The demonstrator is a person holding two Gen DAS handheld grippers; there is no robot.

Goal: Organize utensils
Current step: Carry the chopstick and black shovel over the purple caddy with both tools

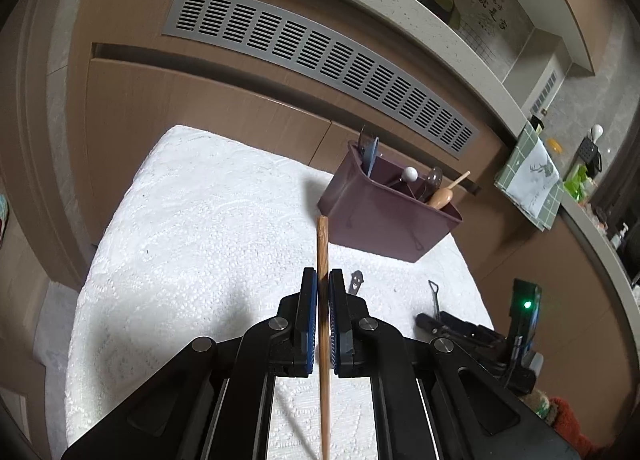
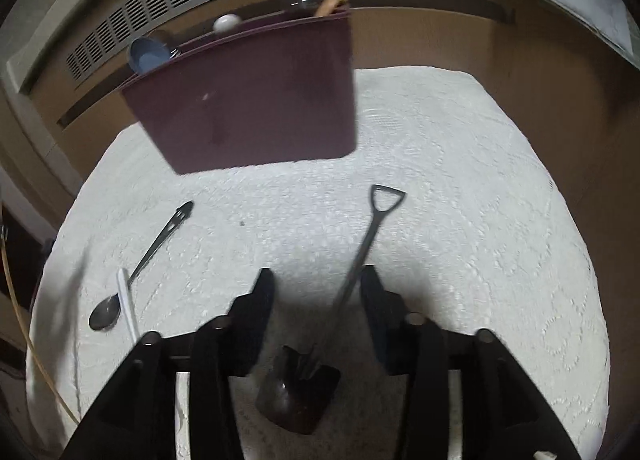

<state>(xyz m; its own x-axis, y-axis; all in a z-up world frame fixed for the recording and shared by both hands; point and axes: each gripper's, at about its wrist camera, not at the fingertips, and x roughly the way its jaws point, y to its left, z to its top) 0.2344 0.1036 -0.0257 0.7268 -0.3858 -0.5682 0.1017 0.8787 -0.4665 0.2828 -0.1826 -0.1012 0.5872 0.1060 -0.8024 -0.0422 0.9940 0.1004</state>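
My left gripper (image 1: pixel 323 276) is shut on a thin wooden stick (image 1: pixel 322 248), held above the white cloth (image 1: pixel 192 227) with its tip pointing toward the maroon utensil holder (image 1: pixel 384 219). The holder (image 2: pixel 248 103) contains several utensils, among them a blue spoon (image 2: pixel 146 55) and a wooden one (image 1: pixel 442 195). My right gripper (image 2: pixel 318 280) is open low over the cloth, its jaws on either side of a black shovel-shaped spoon (image 2: pixel 360 256). A metal spoon (image 2: pixel 136 272) and a white stick (image 2: pixel 127 306) lie to its left.
The cloth (image 2: pixel 460 199) lies in front of brown cabinets with a grey vent grille (image 1: pixel 320 59). A checked towel (image 1: pixel 528 175) hangs from the counter at the right. A yellow cable (image 2: pixel 24 324) runs along the cloth's left edge.
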